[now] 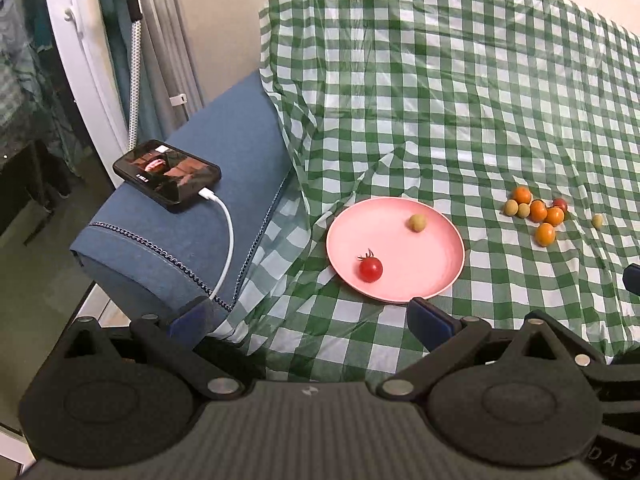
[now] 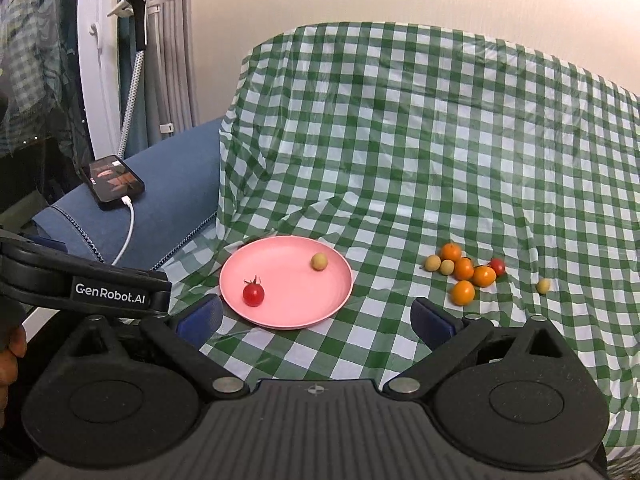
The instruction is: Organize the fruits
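A pink plate (image 1: 424,276) (image 2: 320,304) lies on the green checked cloth. It holds a red cherry tomato (image 1: 370,268) (image 2: 253,294) and a yellow-green fruit (image 1: 417,223) (image 2: 319,261). To its right lies a cluster of several orange fruits (image 1: 545,212) (image 2: 464,269), yellow-green fruits and one red tomato (image 1: 560,204) (image 2: 497,266), with a lone yellow-green fruit (image 1: 597,221) (image 2: 542,285) further right. My left gripper (image 1: 308,318) is open and empty in front of the plate. My right gripper (image 2: 316,318) is open and empty, just short of the plate's near rim.
A blue sofa arm (image 1: 192,216) (image 2: 172,196) at left carries a phone (image 1: 167,176) (image 2: 112,182) on a white charging cable (image 1: 228,236). The checked cloth (image 1: 460,92) rises over the sofa back. A clothes steamer (image 2: 134,12) and curtains stand far left.
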